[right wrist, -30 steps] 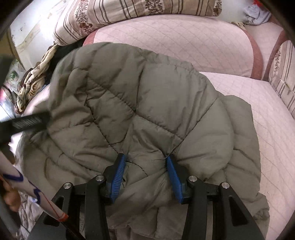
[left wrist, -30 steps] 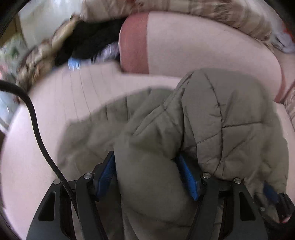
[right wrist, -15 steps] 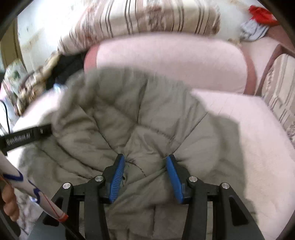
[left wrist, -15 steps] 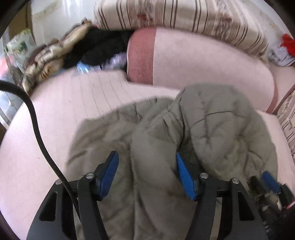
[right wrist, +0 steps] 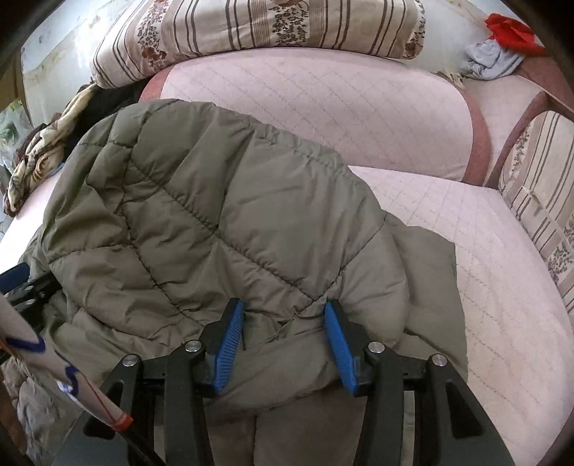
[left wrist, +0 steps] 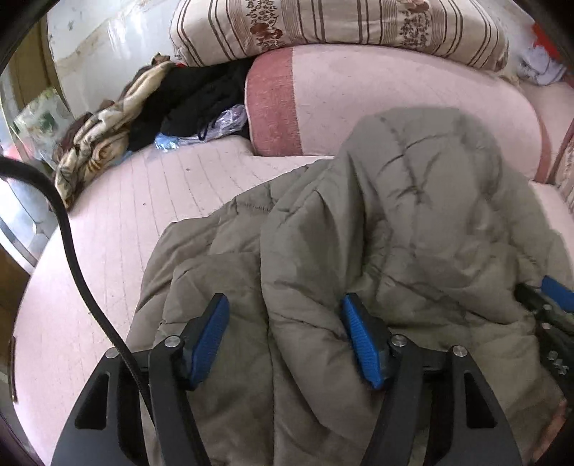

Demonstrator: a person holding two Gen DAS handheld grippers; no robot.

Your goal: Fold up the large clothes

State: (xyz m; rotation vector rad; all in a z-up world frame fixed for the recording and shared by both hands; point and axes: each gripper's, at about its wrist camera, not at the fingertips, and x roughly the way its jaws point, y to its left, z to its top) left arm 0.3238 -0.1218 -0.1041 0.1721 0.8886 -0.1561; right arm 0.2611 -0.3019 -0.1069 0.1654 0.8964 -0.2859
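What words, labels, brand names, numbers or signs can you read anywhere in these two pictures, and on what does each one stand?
None can be read.
Blue marks on the white sleeve at the lower left of the right view: loops, not readable letters.
Small pale marks on the right claw seen in the left view: too small and blurred to read.
Padded jacket, striped cushion, sofa: patterns only, no text.

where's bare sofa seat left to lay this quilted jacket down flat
Bare pink seat lies between the olive jacket and the clothes pile at the sofa's far corner. Another bare stretch runs from the jacket to the striped cushion. The corner pile is the crowded part.
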